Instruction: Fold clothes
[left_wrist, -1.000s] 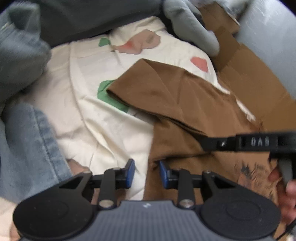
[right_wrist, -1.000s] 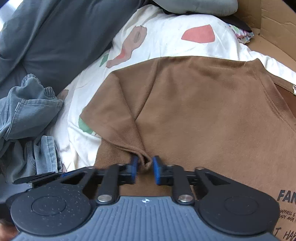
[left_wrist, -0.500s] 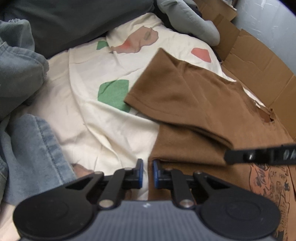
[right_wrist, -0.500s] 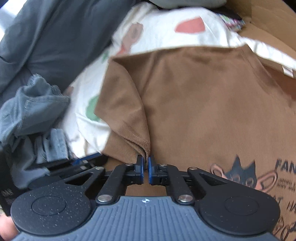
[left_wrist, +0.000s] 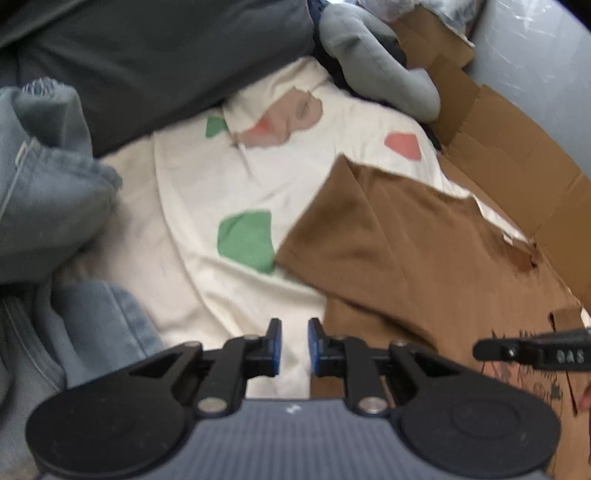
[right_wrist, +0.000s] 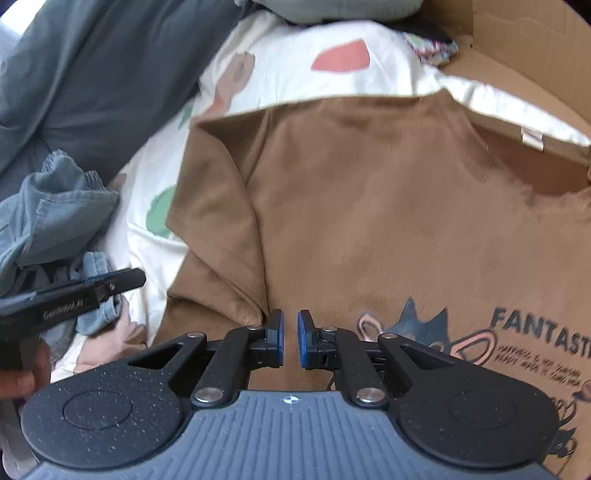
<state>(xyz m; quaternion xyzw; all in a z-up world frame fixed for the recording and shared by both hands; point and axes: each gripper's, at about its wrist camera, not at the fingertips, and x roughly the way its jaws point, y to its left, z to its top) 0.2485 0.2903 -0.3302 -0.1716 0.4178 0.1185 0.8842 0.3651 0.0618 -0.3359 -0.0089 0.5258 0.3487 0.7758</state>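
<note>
A brown T-shirt (right_wrist: 388, 203) with a cat print and the word "FANTAST…" lies spread face up on a cream sheet (left_wrist: 207, 192). Its left sleeve (right_wrist: 218, 206) sticks out flat over the sheet. My right gripper (right_wrist: 290, 339) hovers low over the shirt just below the armpit seam, its jaws slightly open with nothing between them. The left gripper (left_wrist: 294, 343) is open too, over bare sheet just left of the T-shirt (left_wrist: 406, 251) side edge. In the right wrist view the left gripper (right_wrist: 85, 291) shows at the left, held by a hand (right_wrist: 18, 380).
Blue denim jeans (left_wrist: 48, 192) are heaped at the left. Dark grey cloth (left_wrist: 166, 55) and a pale grey garment (left_wrist: 380, 74) lie behind the sheet. Cardboard flaps (left_wrist: 498, 140) run along the right side.
The right gripper, shut on the sleeve's underarm fabric half a second ago, has let go and parted. The left jaws have widened. The sleeve now lies flat.
</note>
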